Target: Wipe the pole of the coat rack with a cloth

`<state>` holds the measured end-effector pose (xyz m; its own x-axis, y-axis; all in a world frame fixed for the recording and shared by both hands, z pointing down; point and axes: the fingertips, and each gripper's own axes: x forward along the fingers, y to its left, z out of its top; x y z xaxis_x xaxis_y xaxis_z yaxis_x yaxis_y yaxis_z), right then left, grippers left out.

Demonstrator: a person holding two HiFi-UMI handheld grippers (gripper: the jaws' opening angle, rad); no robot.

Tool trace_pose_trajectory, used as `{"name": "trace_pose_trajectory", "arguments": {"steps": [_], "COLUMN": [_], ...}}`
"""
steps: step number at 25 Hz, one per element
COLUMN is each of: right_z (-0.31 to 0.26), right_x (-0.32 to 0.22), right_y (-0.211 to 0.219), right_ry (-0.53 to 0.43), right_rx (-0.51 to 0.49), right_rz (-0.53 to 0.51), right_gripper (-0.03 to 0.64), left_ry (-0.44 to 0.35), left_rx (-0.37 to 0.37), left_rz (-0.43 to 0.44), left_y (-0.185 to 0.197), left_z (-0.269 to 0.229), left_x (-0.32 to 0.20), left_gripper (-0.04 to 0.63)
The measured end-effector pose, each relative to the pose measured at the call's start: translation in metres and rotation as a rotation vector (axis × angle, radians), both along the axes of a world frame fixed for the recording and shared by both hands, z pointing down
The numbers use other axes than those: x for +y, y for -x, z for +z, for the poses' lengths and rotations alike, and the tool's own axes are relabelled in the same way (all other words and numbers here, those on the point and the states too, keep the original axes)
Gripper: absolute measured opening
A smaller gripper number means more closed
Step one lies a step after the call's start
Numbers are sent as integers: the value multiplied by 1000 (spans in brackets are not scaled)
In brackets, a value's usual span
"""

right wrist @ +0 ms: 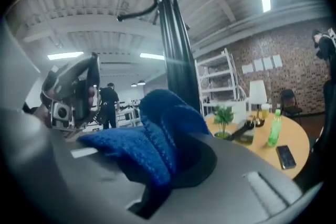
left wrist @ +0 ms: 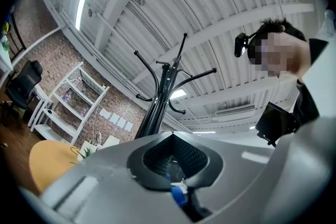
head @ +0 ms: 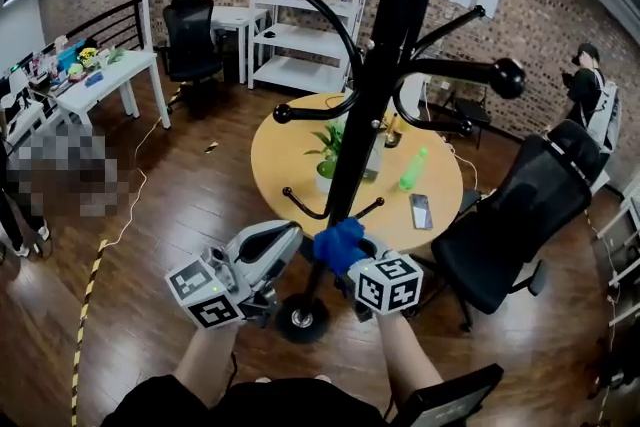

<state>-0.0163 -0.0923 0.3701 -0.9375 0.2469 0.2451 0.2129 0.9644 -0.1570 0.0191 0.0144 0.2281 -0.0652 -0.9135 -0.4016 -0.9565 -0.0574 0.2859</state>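
The black coat rack pole (head: 370, 105) runs from the top of the head view down to its round base (head: 300, 320). My right gripper (head: 352, 253) is shut on a blue cloth (head: 338, 245), and the cloth is pressed against the lower pole. In the right gripper view the cloth (right wrist: 157, 139) bulges over the jaws, with the pole (right wrist: 176, 60) right behind it. My left gripper (head: 285, 243) sits just left of the pole, jaws together and empty. In its own view it points up past the rack (left wrist: 157, 107), and a small blue patch (left wrist: 178, 194) shows in the gap.
A round wooden table (head: 290, 170) stands behind the rack with a potted plant (head: 328, 150), a green bottle (head: 412, 169) and a phone (head: 421, 211) on it. A black office chair (head: 520, 215) is at the right. White shelves (head: 310, 5) line the back wall.
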Motion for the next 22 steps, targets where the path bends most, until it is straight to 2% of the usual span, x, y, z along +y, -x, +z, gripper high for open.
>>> {"name": "trace_pose_trajectory", "arguments": {"steps": [2,4,8,11,15,18,22], "right_z": [21,25,21,26,28,0,-87], "right_x": [5,11,20,14,4,-3,-14], "right_y": [-9,-26,-61,-52,-9,2,-4], "right_ry": [1,29,149,165,105,48,47], "right_rx": [93,113,170,162,60,-34,-282], "right_rz": [-38,-57,-109,-94,-37,15,89], "right_gripper": [20,21,21,21,21,21,21], "left_ry": [-2,-3,-11,-4,1,-2,-5], "left_rx": [11,22,28,33,29,22,10], "left_rz": [17,27,27,17,-4,-32,-75], "left_y": [-1,-2,-3,-3,-3,-1,5], "left_z": [2,6,11,14,14,12,9], "left_x": [-6,-10,-12,-10,-4,7,23], "left_gripper": [0,0,0,0,0,0,0]}}
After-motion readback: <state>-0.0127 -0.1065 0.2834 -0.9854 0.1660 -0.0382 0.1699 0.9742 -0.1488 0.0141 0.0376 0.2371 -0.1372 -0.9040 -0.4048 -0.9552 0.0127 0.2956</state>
